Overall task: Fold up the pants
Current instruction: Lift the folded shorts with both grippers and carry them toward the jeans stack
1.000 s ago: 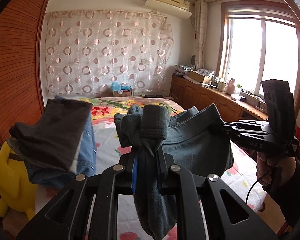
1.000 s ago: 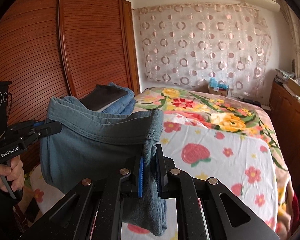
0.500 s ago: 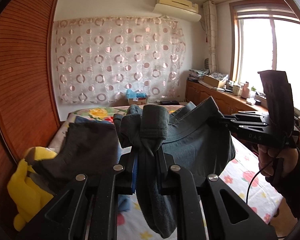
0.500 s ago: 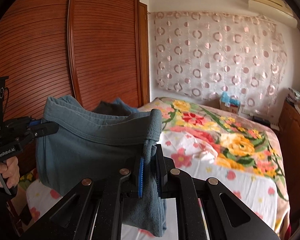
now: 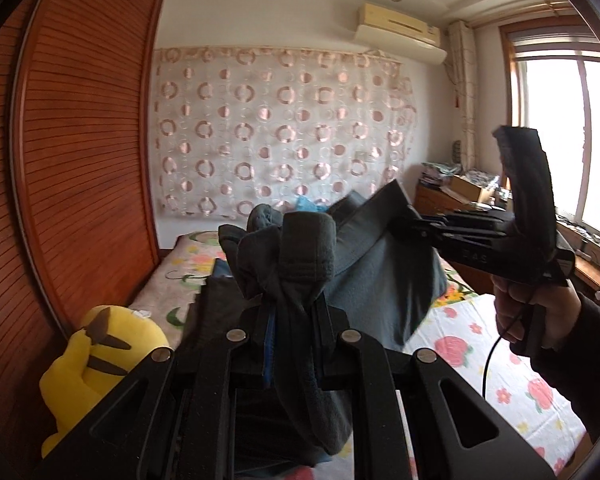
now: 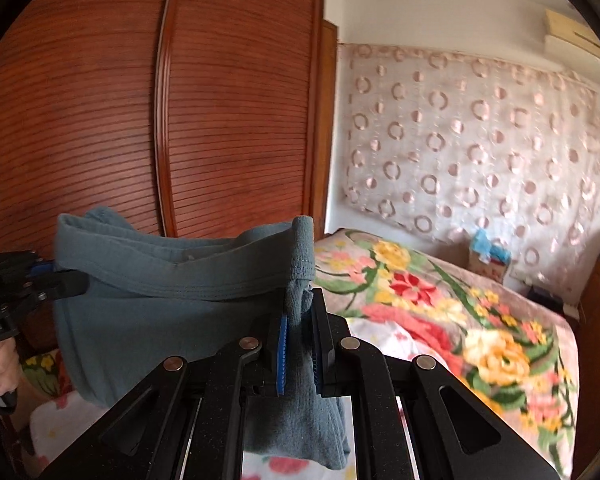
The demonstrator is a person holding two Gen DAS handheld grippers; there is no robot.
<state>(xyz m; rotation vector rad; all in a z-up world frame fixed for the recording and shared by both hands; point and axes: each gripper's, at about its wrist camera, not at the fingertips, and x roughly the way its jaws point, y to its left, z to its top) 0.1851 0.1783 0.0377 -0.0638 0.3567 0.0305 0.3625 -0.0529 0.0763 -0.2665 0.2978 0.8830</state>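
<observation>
- One pair of pants [image 6: 168, 304], grey-blue soft fabric with a stitched waistband, held up in the air over the bed [image 6: 480, 320], stretched between the two grippers.
- Waistband runs across the right wrist view with a slight sag in the middle; cloth below it hangs in a loose sheet, wrinkled.
- Left gripper [image 5: 292, 320]: fingers clamped on a bunched wad of the pants; fabric bulges above the fingers in several lumps and a thick fold hangs below them.
- Right gripper [image 6: 300, 336]: fingers pinched tight on the other waistband end; hem pokes up above the fingers, a tail of cloth hangs beneath.
- Each gripper also shows in the other's camera, off to the side, held by a hand [image 5: 532, 312] in a dark sleeve.
- Two blue pads visible on the right gripper's fingers [image 6: 282, 356], one blue pad edge visible on the left.
- One bed, floral cover with red, yellow and pink flowers.
- One yellow plush toy [image 5: 96, 364] at the near bed edge by the wardrobe [image 5: 80, 160].
- Dark folded clothes [image 5: 216, 320] lie on the bed beneath the left gripper; count unclear.
- One curtain with ring pattern [image 5: 280, 136] on the back wall, one air conditioner [image 5: 400, 32] above it, one window [image 5: 560, 140] at right.
- One small box with blue stuff on it [image 6: 490, 260] at the far side of the bed.
</observation>
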